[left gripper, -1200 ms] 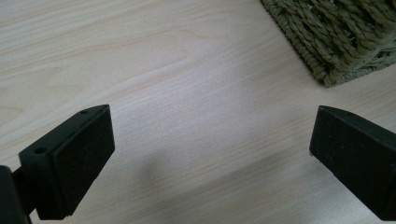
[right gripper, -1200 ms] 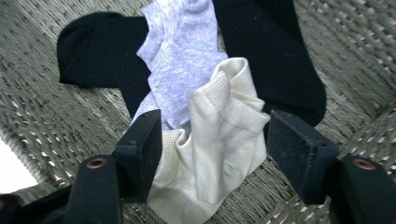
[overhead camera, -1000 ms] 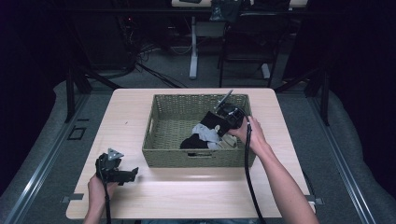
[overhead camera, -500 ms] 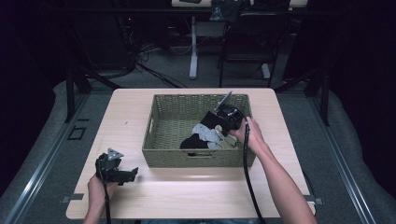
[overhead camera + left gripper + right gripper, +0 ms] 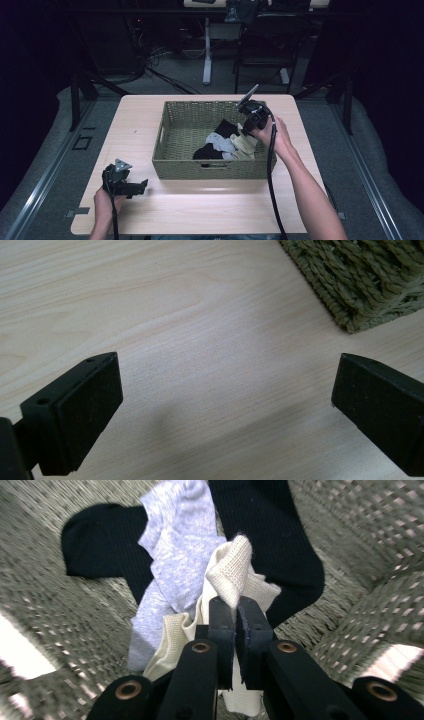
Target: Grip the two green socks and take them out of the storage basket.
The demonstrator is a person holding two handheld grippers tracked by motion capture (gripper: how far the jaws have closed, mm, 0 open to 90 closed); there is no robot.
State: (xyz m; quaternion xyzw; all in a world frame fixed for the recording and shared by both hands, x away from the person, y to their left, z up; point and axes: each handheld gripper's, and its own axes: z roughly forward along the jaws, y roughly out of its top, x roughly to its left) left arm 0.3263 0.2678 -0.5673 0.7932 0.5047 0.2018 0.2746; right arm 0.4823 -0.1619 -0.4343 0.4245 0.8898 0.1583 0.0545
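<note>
The right tongs (image 5: 235, 611) are pinching a cream sock (image 5: 235, 570) tight, its fold sticking up between their tips, over the basket (image 5: 210, 169). A grey sock (image 5: 175, 555) and black socks (image 5: 100, 540) are lying just behind it. The left tongs (image 5: 225, 405) are sitting wide apart and holding nothing over the desk (image 5: 175, 315).

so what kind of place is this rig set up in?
Likely a lab or recording workspace, not a home: a pale wooden table alone on grey floor in a dark room, desk frames and loose cables behind it, and a person working a wicker basket of socks with cabled handheld grippers.
</note>
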